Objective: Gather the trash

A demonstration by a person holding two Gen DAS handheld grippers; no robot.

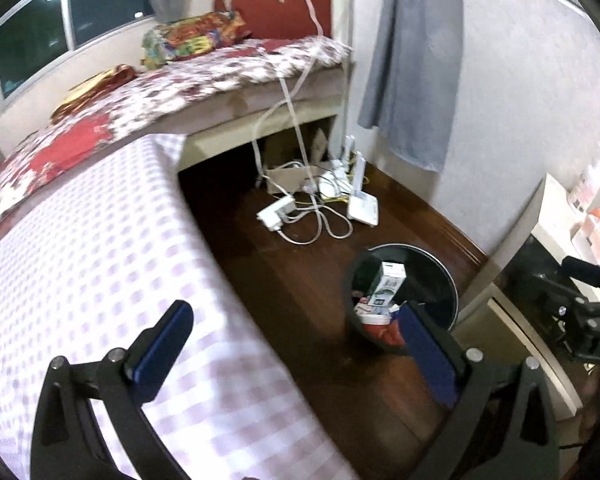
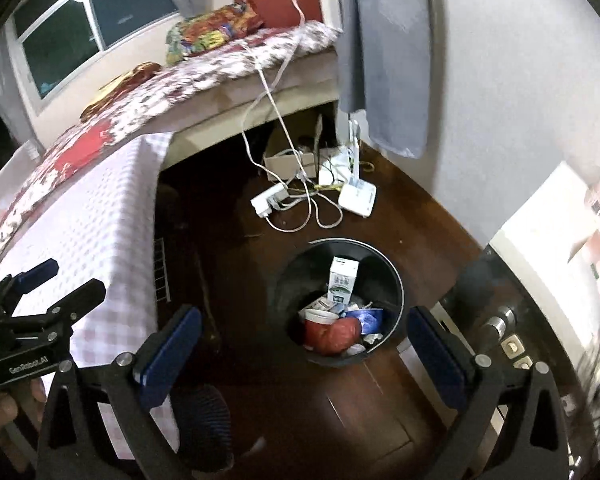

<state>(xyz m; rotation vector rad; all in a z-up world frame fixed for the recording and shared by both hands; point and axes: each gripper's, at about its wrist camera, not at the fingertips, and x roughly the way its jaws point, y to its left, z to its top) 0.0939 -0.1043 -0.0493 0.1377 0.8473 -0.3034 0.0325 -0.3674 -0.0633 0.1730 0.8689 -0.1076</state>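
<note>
Both the left claw (image 1: 296, 354) and the right claw (image 2: 306, 354) hang released and empty above the floor. The bin (image 2: 394, 280) beside the surface's (image 2: 100, 216) edge holds a carton (image 2: 342, 278) and wrappers. Collection looks nearly done; next, find any remaining trash.

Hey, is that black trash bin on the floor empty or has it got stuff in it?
Partly filled: the trash bin holds a white carton, red wrapper and scraps.
</note>
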